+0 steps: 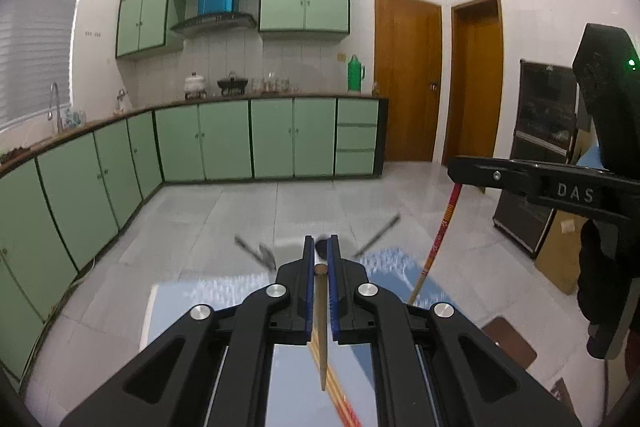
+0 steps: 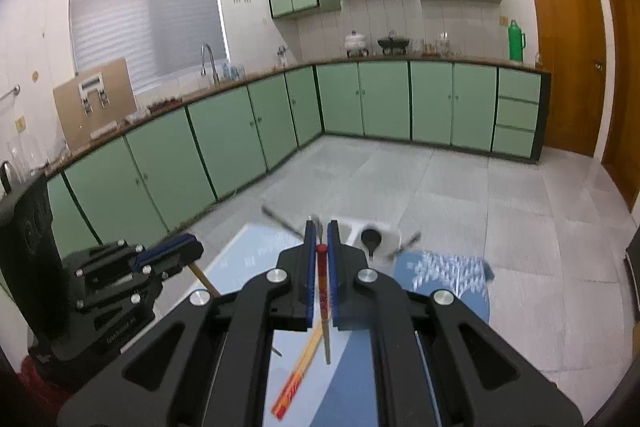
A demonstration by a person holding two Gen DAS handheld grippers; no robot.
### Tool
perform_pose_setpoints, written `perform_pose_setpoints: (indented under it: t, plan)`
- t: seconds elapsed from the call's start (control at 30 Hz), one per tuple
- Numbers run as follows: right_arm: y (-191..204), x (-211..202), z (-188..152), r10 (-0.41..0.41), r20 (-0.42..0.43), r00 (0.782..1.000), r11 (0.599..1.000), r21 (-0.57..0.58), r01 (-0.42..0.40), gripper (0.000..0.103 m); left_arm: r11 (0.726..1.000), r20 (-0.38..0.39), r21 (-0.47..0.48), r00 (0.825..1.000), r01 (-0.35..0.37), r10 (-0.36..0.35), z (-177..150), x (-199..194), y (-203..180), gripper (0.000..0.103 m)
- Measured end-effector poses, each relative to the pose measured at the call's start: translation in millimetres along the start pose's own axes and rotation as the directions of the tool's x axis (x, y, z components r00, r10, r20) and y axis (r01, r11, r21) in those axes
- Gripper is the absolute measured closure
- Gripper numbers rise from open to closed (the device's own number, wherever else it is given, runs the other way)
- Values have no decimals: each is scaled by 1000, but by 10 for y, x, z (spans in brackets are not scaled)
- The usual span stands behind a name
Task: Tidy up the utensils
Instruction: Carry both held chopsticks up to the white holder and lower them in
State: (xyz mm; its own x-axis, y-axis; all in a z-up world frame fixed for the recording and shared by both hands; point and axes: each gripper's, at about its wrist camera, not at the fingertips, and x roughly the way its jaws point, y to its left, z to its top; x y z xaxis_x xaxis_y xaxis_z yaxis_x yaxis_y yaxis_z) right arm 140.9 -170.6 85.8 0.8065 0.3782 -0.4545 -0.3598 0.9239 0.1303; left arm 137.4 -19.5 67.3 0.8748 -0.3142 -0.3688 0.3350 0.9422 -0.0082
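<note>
Now both grippers are closed, each on one chopstick, raised above the table (image 2: 248, 251). Left gripper (image 1: 320, 247) pinches a plain wooden chopstick (image 1: 321, 323); right gripper (image 2: 320, 231) pinches a red-topped chopstick (image 2: 323, 291). Another chopstick (image 2: 298, 373) lies on the table below, near a white holder (image 2: 390, 239).

Both wrist cams sit close behind their own tongs, angled slightly down, sharing the green cabinets (image 1: 224, 139), floor (image 2: 440, 187) and doors.
</note>
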Motion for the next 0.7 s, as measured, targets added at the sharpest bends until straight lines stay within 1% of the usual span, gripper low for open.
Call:
perform_pose_setpoints:
  t: [0.17,0.27,0.37,0.47,0.6,0.7]
  plan:
    - [-76,15,442,-29,85,996,1000,-7,30,98,1000,87,4,996,-4,4,458,110,26,97]
    - [-176,88,703,-61,141,988,998,-1,61,98,1000,124,6,992,-11,11,730,278,55,97]
    - [-321,238,908,-86,168,982,996,17,84,98,1000,147,1,989,-24,23,954,549,112,97]
    - [-471,422,990,-108,179,978,994,29,105,98,999,143,-13,989,-29,31,1023,866,169,97]
    - [-668,761,973,-108,186,977,994,46,101,98,999,116,-30,992,-45,49,965,1282,233,97]
    - [-758,1034,881,-127,148,981,992,43,122,98,998,80,-30,995,-56,58,870,1558,255,97]
